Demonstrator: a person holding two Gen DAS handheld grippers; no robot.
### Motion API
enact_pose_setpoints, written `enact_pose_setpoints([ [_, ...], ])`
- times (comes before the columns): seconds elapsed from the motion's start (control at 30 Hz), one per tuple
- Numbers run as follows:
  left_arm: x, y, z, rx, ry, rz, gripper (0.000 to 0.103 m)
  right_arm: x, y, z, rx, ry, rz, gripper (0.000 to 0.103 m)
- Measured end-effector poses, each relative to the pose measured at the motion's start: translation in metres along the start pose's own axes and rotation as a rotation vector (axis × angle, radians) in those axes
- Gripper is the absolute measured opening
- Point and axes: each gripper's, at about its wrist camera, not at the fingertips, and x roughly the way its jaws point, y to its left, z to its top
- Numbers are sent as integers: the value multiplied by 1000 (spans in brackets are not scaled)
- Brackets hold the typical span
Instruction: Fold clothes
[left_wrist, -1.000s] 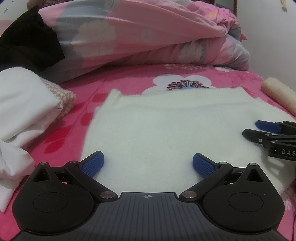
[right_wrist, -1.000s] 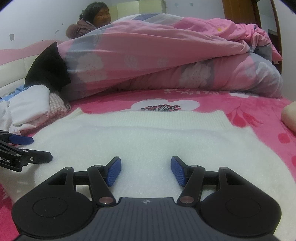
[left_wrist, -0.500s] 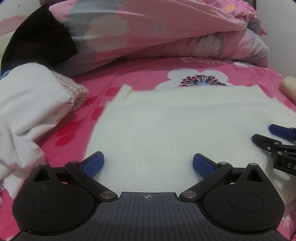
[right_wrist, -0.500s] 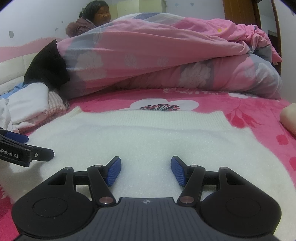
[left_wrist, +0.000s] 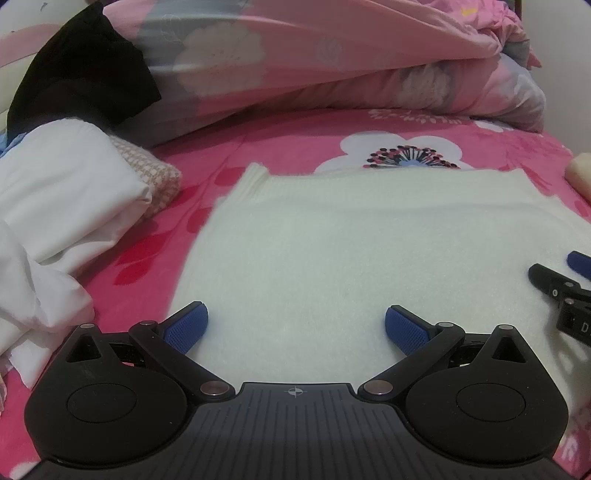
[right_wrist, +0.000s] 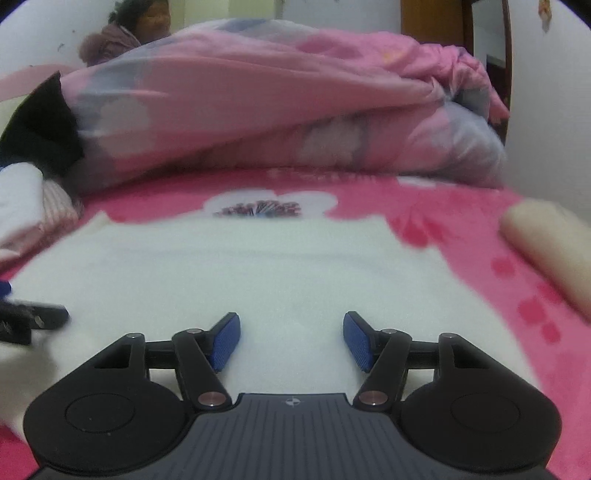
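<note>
A white knit sweater lies flat across the middle of the pink floral bedsheet, its ribbed edge toward the rolled quilt. The left gripper hovers over its near part, jaws wide apart and empty. The right gripper, beside it, is opening, nothing between its pads.

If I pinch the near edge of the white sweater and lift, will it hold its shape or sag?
Probably sag: the sweater lies limp and flat on the bed, following its surface. Its fuzzy knit should give the pads some bite, so slipping seems unlikely. It looks thick, so likely a bit heavy for a single-edge pinch.
</note>
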Motion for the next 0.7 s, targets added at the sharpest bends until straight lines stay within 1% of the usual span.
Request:
enact_pose_setpoints([
  [0.27,-2,-1,2,-6,5,12,103,-2,-1,-4,-5,-12,1,69],
  [0.4,-12,-6,8,-21,-39,-2,103,0,-1,-4,-6,-17,0,69],
  [0.47,-13,-12,12,-13,-48,-15,103,0,-1,-4,-6,-18,0,69],
  [0.57,-7,-20,14,-5,-33,-30,103,1,0,-4,-8,-18,-2,69],
  [0.67,5,-26,10,-4,6,-27,103,0,0,-5,-8,-21,-3,69],
  [0.7,6,-26,7,-13,1,-27,103,0,0,-5,-9,-22,-3,69],
])
